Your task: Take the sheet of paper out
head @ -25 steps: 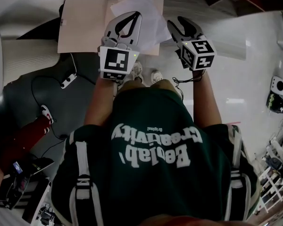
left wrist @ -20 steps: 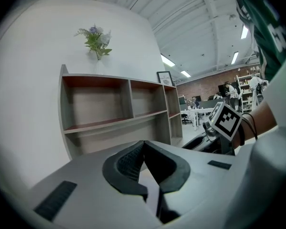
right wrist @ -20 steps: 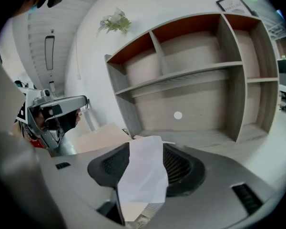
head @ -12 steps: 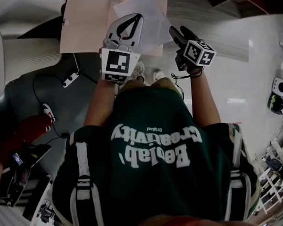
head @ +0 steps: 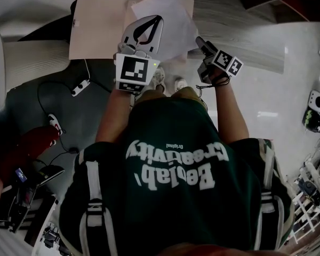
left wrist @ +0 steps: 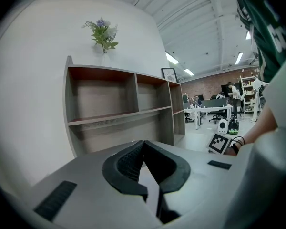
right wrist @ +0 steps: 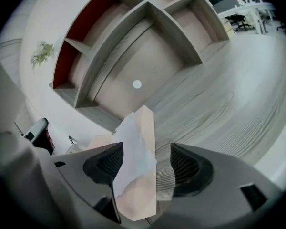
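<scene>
An open tan folder (head: pixel 96 25) lies ahead of me with a white sheet of paper (head: pixel 168 12) on its right half, the sheet's corners sticking out past it. My left gripper (head: pixel 157 18) hangs over the folder's middle, shut; its own view shows the jaw tips (left wrist: pixel 143 143) touching with nothing between them. My right gripper (head: pixel 200 40) is rolled onto its side at the sheet's right edge. Its jaws have just been opening and stand wide. In the right gripper view the sheet (right wrist: pixel 133 147) and folder (right wrist: pixel 144 120) show in the gap of that gripper (right wrist: pixel 145 156), touching neither pad.
A grey wood-grain surface (head: pixel 240 41) runs to the right of the folder. A wooden shelf unit (left wrist: pixel 124 109) stands ahead, with a small vase of flowers (left wrist: pixel 103 32) on top. Cables and a power strip (head: pixel 77 89) lie on the dark floor at the left. My shoes (head: pixel 156 79) are below the grippers.
My right gripper has dropped lower, rolled onto its side and opened its jaws wider, ending by the sheet's right edge. The left gripper has stayed put, shut.
</scene>
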A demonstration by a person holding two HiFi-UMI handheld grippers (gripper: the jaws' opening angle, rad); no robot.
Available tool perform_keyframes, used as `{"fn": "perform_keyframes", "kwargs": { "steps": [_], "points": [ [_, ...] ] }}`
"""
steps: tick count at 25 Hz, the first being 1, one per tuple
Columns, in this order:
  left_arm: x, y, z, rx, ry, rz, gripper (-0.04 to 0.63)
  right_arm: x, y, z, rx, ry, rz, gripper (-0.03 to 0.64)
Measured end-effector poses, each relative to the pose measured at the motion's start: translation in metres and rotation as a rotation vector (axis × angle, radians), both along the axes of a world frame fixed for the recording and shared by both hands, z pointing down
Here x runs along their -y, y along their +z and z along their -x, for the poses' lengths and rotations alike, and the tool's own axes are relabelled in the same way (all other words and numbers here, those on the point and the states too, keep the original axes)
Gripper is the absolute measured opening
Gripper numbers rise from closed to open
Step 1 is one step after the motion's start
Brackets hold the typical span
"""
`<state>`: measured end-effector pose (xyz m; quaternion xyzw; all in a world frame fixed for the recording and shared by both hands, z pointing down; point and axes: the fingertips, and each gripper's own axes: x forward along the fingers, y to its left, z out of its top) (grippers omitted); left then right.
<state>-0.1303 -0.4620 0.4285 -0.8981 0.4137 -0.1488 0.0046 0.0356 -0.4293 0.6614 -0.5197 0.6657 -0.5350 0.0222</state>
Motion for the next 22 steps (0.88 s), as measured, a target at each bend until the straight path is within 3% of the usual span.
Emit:
{"fn": "perform_keyframes", "kwargs": {
  "steps": [8,19,20,21,22],
  "points": [
    [0.006,0.009,0.002,0.010,0.002,0.012,0.018,-0.009,0.028,0.014,0.227,0.082,0.066,0.277],
    [0.002,0.023,0.022,0.034,-0.036,0.050,0.018,0.011,0.032,0.035,0.323,0.108,0.045,0.275],
    [0.002,0.024,0.025,0.033,-0.041,0.053,0.018,0.012,0.032,0.035,0.315,0.107,0.036,0.256],
    [0.002,0.024,0.027,0.033,-0.045,0.054,0.018,0.012,0.031,0.034,0.300,0.111,0.025,0.090],
    [0.002,0.024,0.030,0.033,-0.049,0.054,0.018,0.012,0.031,0.032,0.285,0.119,0.015,0.034]
  ]
}}
